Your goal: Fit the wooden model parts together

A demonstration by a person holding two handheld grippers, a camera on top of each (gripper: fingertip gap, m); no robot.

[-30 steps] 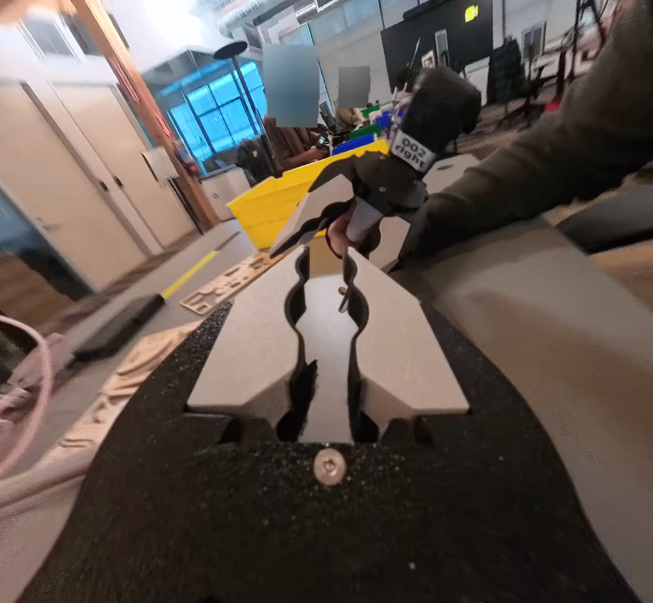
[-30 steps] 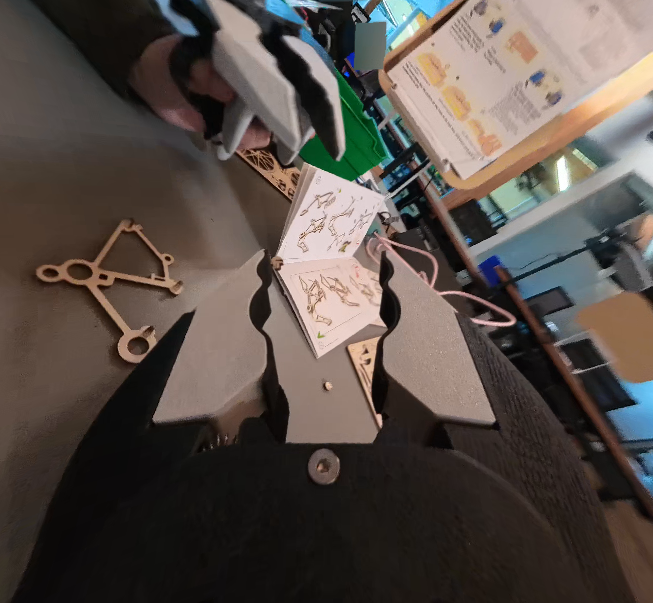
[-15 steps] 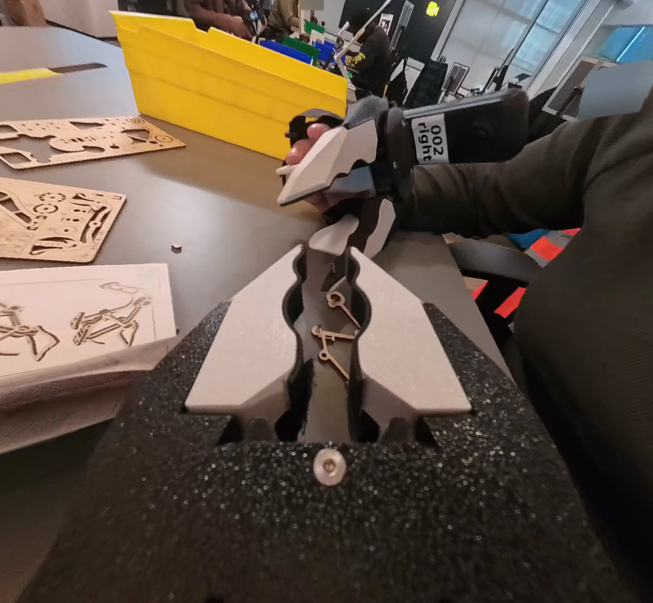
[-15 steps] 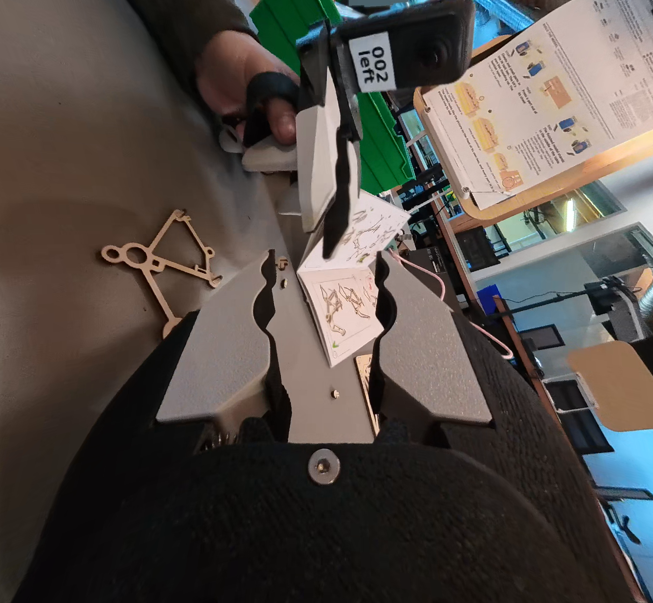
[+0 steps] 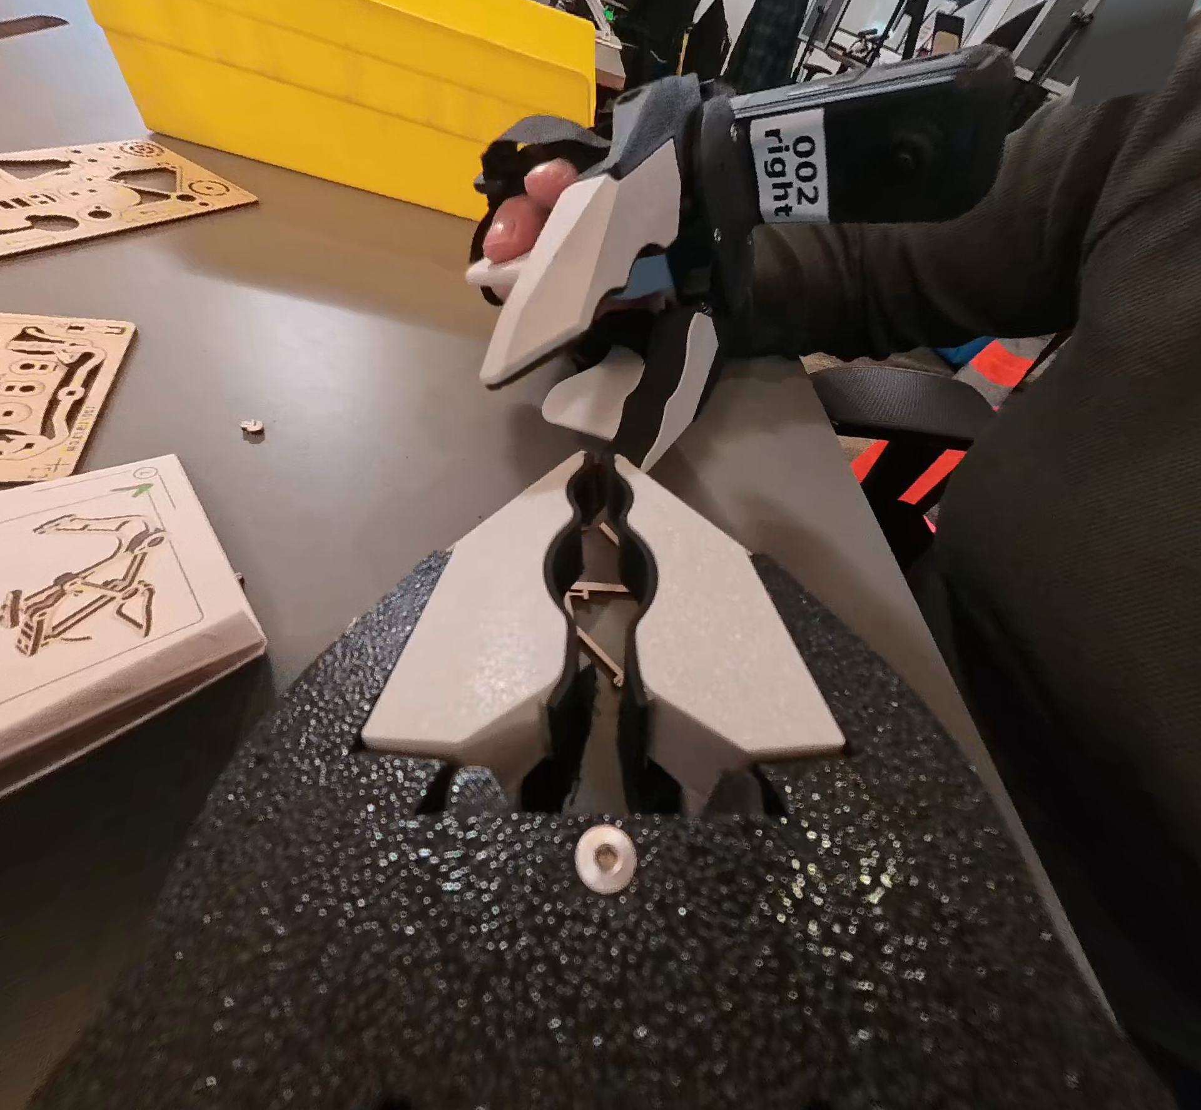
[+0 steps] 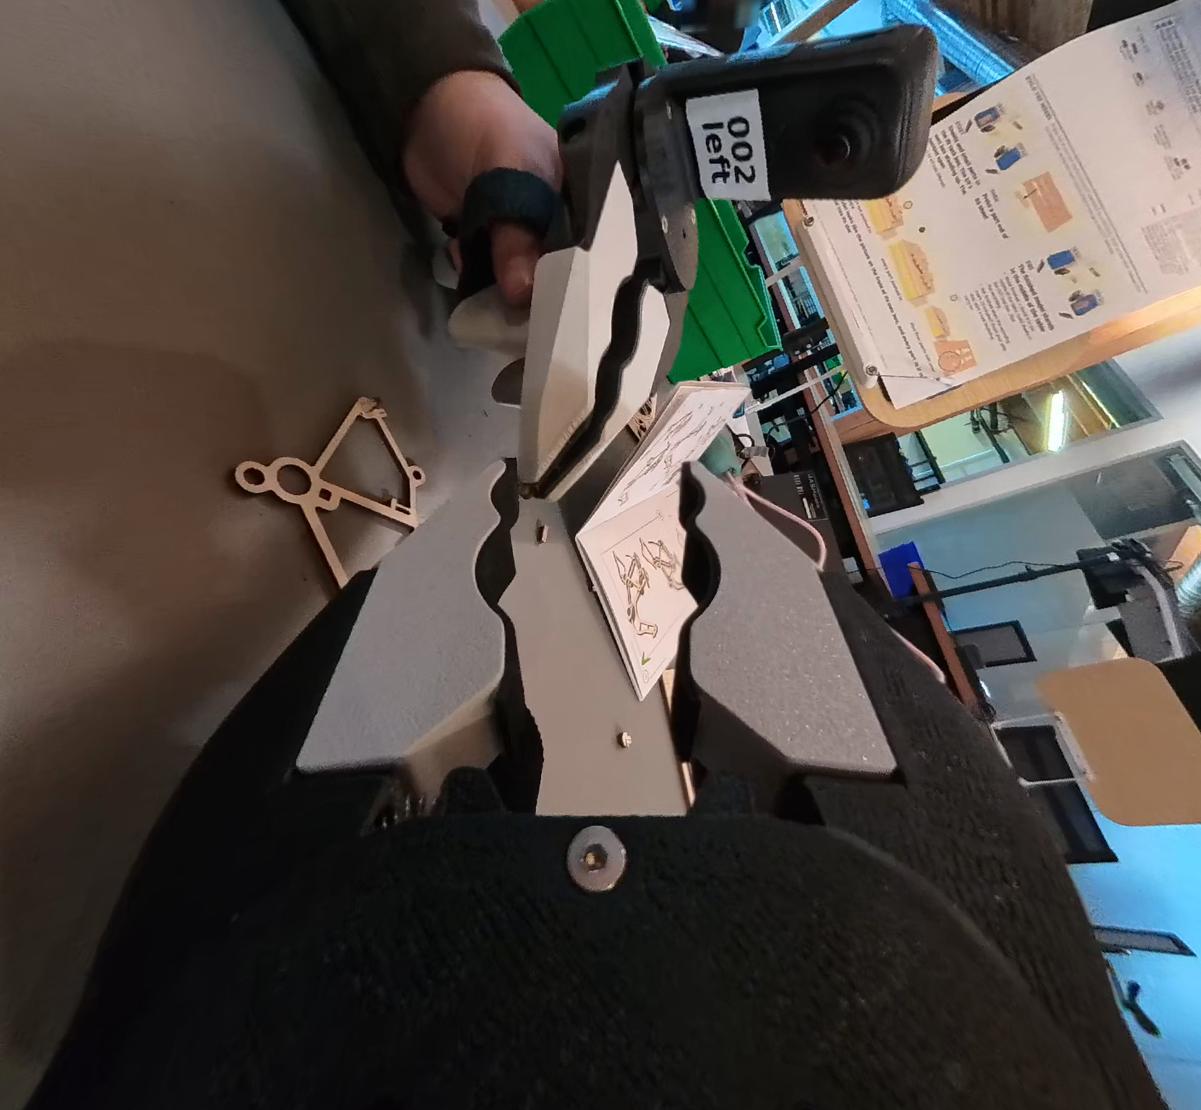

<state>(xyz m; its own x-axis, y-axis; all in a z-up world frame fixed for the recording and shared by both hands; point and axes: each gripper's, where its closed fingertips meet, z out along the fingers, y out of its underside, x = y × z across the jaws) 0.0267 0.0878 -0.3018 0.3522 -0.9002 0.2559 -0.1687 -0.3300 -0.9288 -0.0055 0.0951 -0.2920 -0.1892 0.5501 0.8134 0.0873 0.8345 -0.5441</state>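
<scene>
1. Left wrist view: the left gripper (image 5: 601, 469) has its tips pinched together at the table (image 5: 364, 331); the right wrist view shows a tiny dark wooden peg (image 6: 525, 489) nipped at those tips, though it is too small to be sure the pads press on it.
2. Just beneath the left gripper's fingers lies one flat wooden frame piece (image 5: 594, 591), an open triangle with ringed ends, resting on the table.
3. Directly ahead, nearly touching the left tips, the right gripper (image 5: 585, 390) hangs with its jaws spread and nothing between them.
4. Step in hand, by my reading: picking a small connector off the table; next it must be lifted and lined up with a hole in the frame piece, which calls for a steady pinch.
5. Between the right gripper's fingers: two more loose pegs (image 6: 540, 531) on the table.
6. Left of the left gripper: one open instruction booklet (image 5: 97, 591) and two punched wooden sheets (image 5: 110, 195).
7. Beyond them: one yellow bin (image 5: 325, 58).
</scene>
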